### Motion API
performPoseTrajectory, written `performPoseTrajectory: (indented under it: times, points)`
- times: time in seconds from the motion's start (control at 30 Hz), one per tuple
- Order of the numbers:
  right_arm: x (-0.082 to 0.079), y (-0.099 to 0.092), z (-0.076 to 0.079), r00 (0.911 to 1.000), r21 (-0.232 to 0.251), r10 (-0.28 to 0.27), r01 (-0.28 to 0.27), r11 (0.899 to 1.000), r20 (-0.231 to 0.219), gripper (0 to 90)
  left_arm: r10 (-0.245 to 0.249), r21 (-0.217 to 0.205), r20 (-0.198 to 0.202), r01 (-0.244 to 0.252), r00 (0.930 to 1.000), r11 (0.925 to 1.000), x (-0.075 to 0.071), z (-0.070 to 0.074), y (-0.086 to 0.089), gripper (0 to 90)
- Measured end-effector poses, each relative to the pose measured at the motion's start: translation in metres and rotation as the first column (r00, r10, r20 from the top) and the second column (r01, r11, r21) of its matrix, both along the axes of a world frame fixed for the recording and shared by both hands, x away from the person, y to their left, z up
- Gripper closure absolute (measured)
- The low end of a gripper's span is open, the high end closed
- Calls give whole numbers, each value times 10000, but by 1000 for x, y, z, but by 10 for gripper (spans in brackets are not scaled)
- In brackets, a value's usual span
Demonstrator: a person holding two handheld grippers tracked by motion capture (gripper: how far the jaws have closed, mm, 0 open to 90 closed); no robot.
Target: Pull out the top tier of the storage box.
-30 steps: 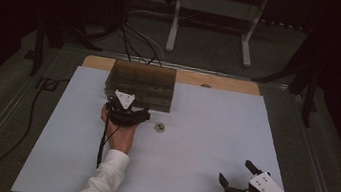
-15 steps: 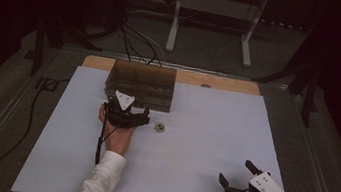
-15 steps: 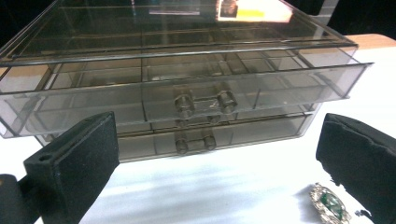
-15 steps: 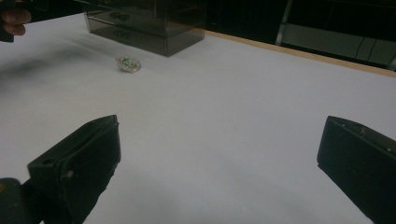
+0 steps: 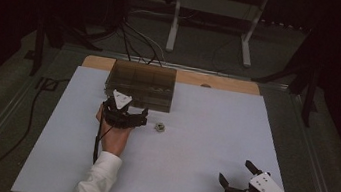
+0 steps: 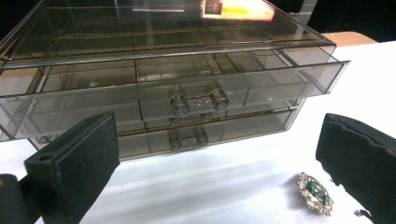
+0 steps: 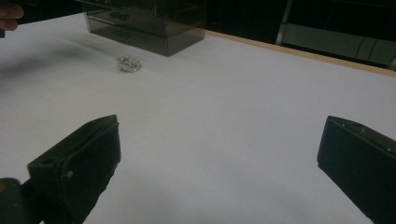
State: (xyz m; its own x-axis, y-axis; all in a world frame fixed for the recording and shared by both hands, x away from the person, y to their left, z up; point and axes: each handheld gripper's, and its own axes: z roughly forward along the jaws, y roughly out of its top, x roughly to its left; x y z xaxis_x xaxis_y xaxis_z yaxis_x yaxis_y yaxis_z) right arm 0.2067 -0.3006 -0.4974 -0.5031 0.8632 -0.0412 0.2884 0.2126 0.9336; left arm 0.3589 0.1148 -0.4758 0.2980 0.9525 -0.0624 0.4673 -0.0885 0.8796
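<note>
Landmark is the brooch, a small green-stoned jewel lying flat on the white desk. Right gripper sits well apart from it, at the desk's near right corner, jaws spread, holding nothing. Left gripper is just beside the brooch, jaws released and empty; the brooch lies off to its right, by the right jaw, not between them, long axis slanted. Beyond the brooch stands the clear drawer box, top drawer pulled out. Left hand is nearer; likely shifts right to grasp.
</note>
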Motion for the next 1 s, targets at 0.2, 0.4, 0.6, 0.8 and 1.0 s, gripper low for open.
performPoseTrajectory:
  times: [0.2,0.4,0.6,0.8,1.0]
  points:
    - [0,0,0,10000,-12,12,-12,10000,0,0,-466,0,-98,466,9989,9989,1,2,3,6]
    - [0,0,0,10000,-12,15,-15,10000,3,0,-912,66,-179,914,9957,9958,0,5,6,6]
    - [0,0,0,10000,-16,27,-27,10000,-8,0,-1382,173,-177,1385,9902,9902,-1,10,8,7]
    - [0,0,-1,10000,-13,35,-35,10000,-18,0,-1913,143,-187,1916,9814,9814,0,14,12,15]
    - [0,0,-1,10000,0,37,-37,10000,-28,0,-2249,96,-203,2251,9742,9743,1,18,16,14]
